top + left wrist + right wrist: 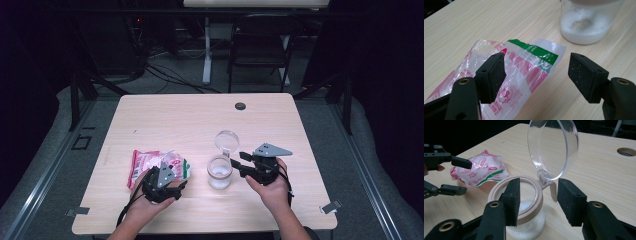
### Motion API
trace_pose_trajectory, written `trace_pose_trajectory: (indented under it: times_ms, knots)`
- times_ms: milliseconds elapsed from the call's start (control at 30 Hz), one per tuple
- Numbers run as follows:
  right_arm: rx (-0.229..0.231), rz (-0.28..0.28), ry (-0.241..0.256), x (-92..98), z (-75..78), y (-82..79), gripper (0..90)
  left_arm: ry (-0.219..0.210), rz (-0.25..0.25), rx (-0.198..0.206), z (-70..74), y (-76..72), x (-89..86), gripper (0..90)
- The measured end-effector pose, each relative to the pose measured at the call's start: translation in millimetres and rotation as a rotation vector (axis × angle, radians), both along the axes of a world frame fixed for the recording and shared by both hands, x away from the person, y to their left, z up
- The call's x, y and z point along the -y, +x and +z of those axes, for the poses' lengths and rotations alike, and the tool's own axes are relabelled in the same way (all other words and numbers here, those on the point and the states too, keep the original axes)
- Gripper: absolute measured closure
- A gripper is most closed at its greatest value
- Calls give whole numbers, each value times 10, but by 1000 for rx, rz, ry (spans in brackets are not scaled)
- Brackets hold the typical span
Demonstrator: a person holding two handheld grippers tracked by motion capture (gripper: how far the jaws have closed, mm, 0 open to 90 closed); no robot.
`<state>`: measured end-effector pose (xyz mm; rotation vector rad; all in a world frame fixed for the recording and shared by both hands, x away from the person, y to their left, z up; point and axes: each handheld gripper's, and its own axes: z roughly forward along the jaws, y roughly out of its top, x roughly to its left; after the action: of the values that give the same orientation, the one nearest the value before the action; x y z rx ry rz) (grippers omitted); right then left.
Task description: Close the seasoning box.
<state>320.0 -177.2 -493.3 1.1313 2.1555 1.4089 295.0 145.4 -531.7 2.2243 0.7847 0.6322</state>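
With its clear lid [552,147] flipped up, the jar [219,172] stands ready for filling, the right gripper [537,195] spread apart around its rim. Just left, the left gripper [536,72] hovers agape over the bag [524,67] lying flat on the table [175,115], likely to grab it.

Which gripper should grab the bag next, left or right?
Left. The left gripper has its jaws open right over the plastic bag, one pad already above it. The right gripper sits open at the jar rim, beside the flipped-up lid.
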Motion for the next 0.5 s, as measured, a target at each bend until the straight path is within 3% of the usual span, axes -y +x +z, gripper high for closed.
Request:
trace_pose_trajectory:
  times_ms: [333,500]
  knots:
    - [-4,-1,-3,1,-26,5,537,67,-14,9,-87,23,62,292]
    - [-9,1,-1,-6,-42,9,537,85,2,12,-136,59,77,292]
